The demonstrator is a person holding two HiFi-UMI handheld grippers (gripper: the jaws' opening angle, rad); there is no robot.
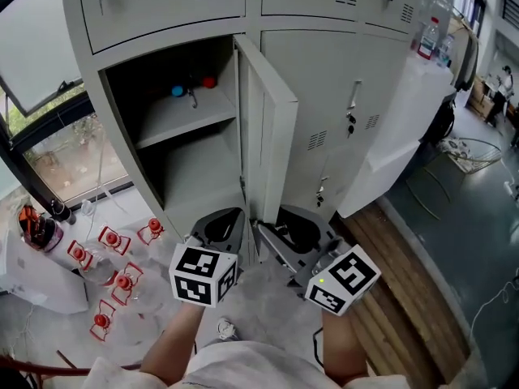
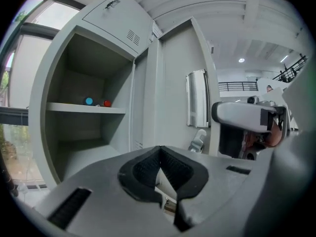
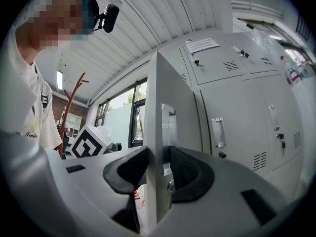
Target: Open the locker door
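The grey locker door [image 1: 272,128] stands swung out toward me, edge on, and the compartment [image 1: 182,136] behind it is exposed. My right gripper [image 1: 280,227] is at the door's lower free edge. In the right gripper view the door edge [image 3: 160,98] runs between the jaws of that gripper [image 3: 157,157], with a dark pad against each face. My left gripper [image 1: 223,221] hangs just left of the door, shut and holding nothing; its pads meet in the left gripper view [image 2: 159,154]. The door's inner face [image 2: 173,83] carries a metal handle plate [image 2: 196,98].
A small blue thing [image 1: 178,91] and a red one [image 1: 209,82] lie on the upper shelf. The neighbouring locker [image 1: 349,112] to the right is closed. Several red-and-white items [image 1: 113,258] litter the floor at the left. Bottles [image 1: 427,39] stand on a white top at the right.
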